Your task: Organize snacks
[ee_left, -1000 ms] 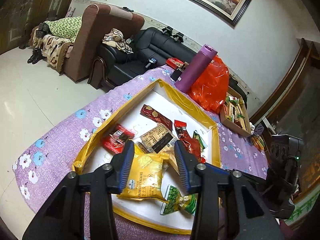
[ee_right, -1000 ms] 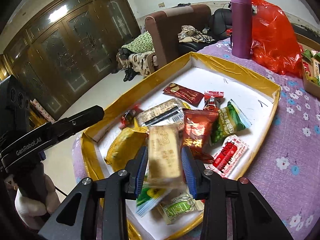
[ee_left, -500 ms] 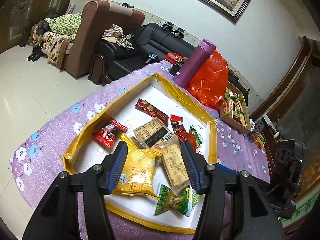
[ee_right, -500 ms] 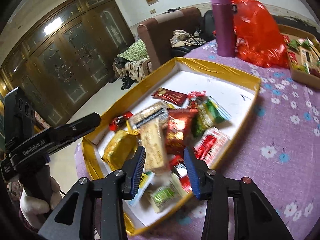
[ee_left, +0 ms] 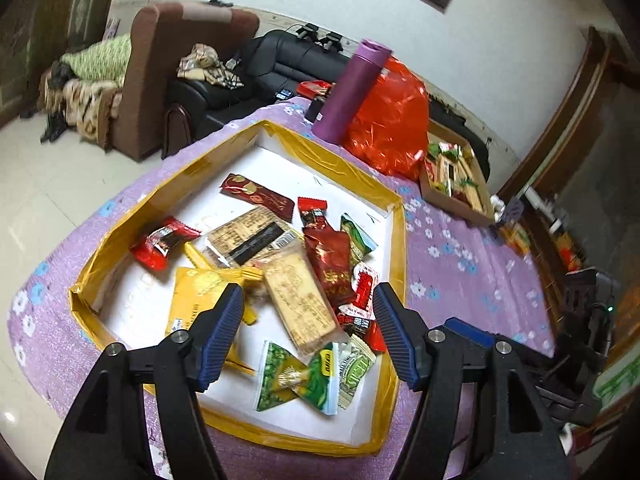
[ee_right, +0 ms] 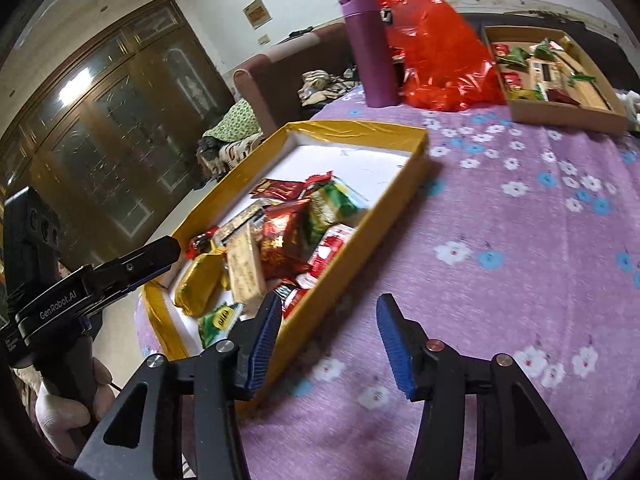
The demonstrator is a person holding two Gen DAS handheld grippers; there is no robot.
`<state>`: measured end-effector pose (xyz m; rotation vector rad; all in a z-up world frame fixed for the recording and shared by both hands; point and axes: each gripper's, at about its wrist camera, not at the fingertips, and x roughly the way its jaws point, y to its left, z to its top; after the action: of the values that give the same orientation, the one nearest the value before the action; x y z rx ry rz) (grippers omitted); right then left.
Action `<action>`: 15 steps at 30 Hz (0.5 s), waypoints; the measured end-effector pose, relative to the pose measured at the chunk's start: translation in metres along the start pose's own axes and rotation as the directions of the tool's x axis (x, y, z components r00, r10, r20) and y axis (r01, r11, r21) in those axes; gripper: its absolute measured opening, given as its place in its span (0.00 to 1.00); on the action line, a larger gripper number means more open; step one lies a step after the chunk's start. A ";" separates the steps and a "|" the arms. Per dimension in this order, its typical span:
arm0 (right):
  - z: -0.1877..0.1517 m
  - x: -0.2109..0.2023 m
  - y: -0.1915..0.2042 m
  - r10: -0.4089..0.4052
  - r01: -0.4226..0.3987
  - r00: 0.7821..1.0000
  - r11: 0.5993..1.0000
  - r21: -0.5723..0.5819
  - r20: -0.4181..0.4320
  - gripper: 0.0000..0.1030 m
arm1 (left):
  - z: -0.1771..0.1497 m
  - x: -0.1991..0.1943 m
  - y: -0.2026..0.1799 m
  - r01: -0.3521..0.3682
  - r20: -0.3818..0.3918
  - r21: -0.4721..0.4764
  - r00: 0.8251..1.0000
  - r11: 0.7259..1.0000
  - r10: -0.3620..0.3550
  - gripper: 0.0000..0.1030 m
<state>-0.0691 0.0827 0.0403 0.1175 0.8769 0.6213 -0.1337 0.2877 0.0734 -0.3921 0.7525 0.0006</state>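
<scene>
A yellow-rimmed tray (ee_left: 397,240) (ee_right: 360,248) on the purple flowered cloth holds several snack packs. Among them are a beige cracker pack (ee_left: 300,300) (ee_right: 244,268), a yellow packet (ee_left: 196,300) (ee_right: 200,284), a red foil packet (ee_left: 330,260) and green packets (ee_left: 296,380). My left gripper (ee_left: 307,300) hovers over the tray's near end, its jaws opening with nothing pressed between them. My right gripper (ee_right: 330,308) is over bare cloth just right of the tray's wall, jaws opening and empty.
A purple bottle (ee_left: 352,88) (ee_right: 370,48) and a red plastic bag (ee_left: 392,120) stand beyond the tray. A cardboard box (ee_left: 456,204) (ee_right: 560,114) with more snacks sits at the far right. A gloved hand (ee_right: 60,408) holds the left gripper.
The right gripper let go of the beige cracker pack, which now lies in the tray, and slid right onto the cloth. Both pairs of jaws spread wider; the left drew back.
</scene>
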 end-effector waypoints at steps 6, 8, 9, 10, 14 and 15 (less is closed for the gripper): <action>-0.014 -0.006 -0.005 -0.015 0.015 1.000 1.000 0.002 -0.005 0.53 | -0.005 -0.002 -0.021 -0.031 -0.005 0.054 0.999 0.998 0.031 0.65; -0.019 -0.010 -0.006 -0.024 0.024 1.000 1.000 0.004 -0.002 0.54 | -0.008 -0.002 -0.023 -0.038 -0.018 0.054 0.999 0.998 0.039 0.65; -0.021 -0.012 -0.006 -0.027 0.027 1.000 1.000 0.005 -0.001 0.54 | -0.010 -0.002 -0.025 -0.041 -0.026 0.055 0.999 0.998 0.043 0.65; -0.024 -0.014 -0.007 -0.030 0.030 1.000 1.000 0.006 0.000 0.54 | -0.011 -0.002 -0.025 -0.049 -0.032 0.055 0.998 0.997 0.051 0.65; -0.032 -0.024 -0.006 -0.037 0.037 0.999 0.999 0.002 0.011 0.54 | -0.017 -0.007 -0.032 -0.096 -0.023 0.073 0.995 0.993 0.098 0.65; -0.034 -0.025 -0.005 -0.042 0.042 0.999 0.999 -0.003 0.015 0.54 | -0.019 -0.010 -0.034 -0.123 -0.008 0.082 0.992 0.989 0.124 0.65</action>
<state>-0.1043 0.0598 0.0343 0.1004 0.8622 0.5823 -0.1488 0.2512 0.0792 -0.2673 0.7864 0.0833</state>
